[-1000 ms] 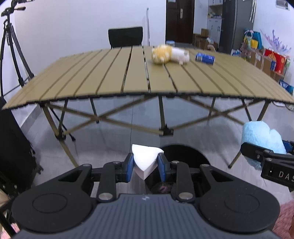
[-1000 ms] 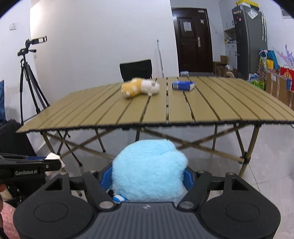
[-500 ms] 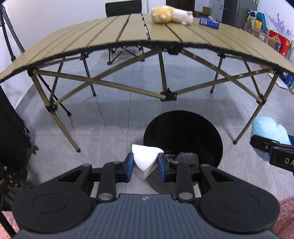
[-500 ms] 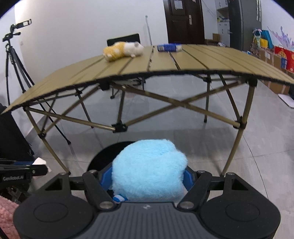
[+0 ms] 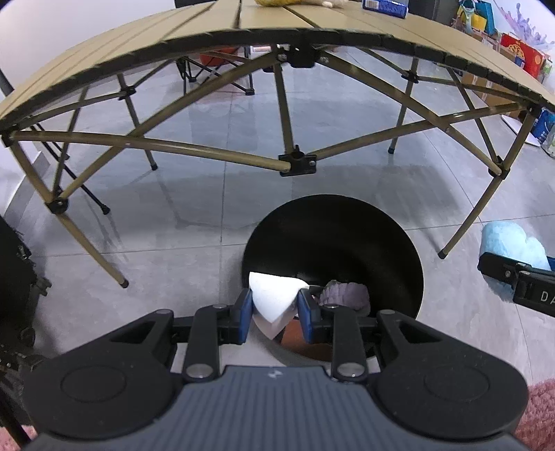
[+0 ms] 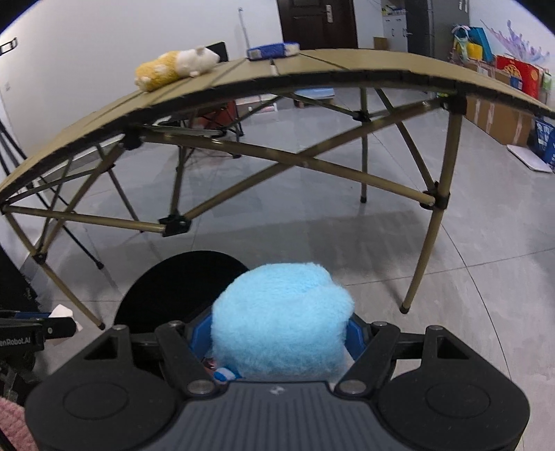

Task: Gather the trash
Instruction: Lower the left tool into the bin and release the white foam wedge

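My left tool (image 5: 274, 308) is clenched on a folded white tissue (image 5: 274, 298), over the near rim of the black bin (image 5: 409, 263) on the floor. My right tool (image 6: 279, 334) grips a blue plush (image 6: 281, 319) just beside the bin. A hamster plush (image 6: 175, 67) lies on the tabletop (image 6: 347, 62).

bin (image 6: 180, 288): near rim hidden by blue plush (image 6: 281, 322) | yellow toy (image 5: 277, 1): cropped at top edge
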The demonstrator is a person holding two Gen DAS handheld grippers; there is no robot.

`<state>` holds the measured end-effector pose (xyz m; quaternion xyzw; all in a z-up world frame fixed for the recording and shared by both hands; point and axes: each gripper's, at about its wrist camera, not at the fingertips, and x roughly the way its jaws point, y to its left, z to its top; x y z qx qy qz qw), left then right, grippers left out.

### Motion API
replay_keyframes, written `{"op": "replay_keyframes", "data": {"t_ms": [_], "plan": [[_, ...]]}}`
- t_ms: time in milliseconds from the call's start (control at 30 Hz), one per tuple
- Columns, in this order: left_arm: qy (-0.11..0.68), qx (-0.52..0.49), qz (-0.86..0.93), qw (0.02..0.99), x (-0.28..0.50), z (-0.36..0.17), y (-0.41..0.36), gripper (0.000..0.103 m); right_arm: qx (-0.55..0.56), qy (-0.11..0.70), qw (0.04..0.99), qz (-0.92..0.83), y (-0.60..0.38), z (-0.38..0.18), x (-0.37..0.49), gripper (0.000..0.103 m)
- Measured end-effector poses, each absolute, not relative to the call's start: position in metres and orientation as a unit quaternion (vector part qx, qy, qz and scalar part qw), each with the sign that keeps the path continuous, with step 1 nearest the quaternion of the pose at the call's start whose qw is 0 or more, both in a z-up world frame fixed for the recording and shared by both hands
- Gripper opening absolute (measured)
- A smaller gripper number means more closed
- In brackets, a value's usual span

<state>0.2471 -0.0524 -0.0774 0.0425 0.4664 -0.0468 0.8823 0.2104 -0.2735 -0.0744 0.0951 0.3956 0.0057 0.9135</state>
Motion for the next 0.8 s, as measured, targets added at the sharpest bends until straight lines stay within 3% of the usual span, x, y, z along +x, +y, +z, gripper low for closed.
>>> {"op": "replay_keyframes", "data": {"t_ms": [800], "plan": [[0.508, 0.056, -0.064, 0.857, 0.298, -0.118, -0.108, 0.028, 0.119, 0.407, 0.904, -0.053, -0.320, -0.109, 0.222, 0.072]]}}
